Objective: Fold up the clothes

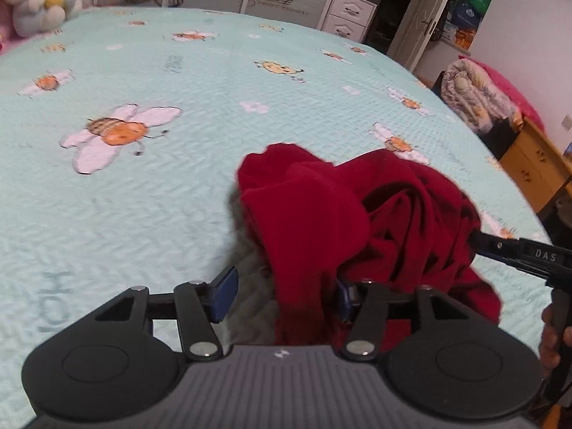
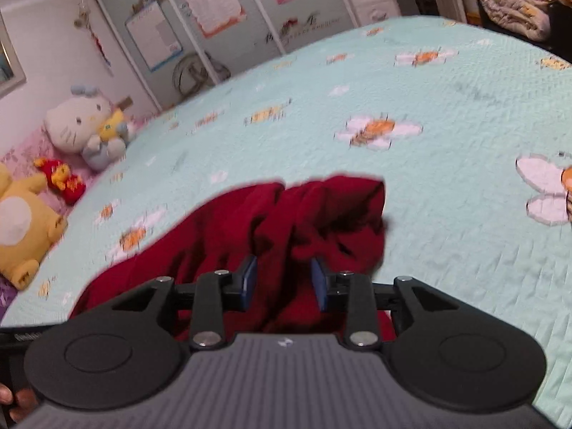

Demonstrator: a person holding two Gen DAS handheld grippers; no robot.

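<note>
Two grippers work a crumpled red garment (image 1: pixel 375 214) on a bee-print bedspread (image 1: pixel 178 196). Left gripper (image 1: pixel 282 295) gapes wide with cloth draped between its fingers; right gripper (image 2: pixel 284 282), half open, straddles a fold.

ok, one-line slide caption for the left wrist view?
Left gripper, jaws open around a fold of crumpled dark red fleece garment, on the mint bee-print quilted bedspread.

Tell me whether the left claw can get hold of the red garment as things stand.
Probably yes. The left claw is open with a fold of the red garment already hanging between its fingers, and nothing blocks it; the right claw works from another side.
</note>
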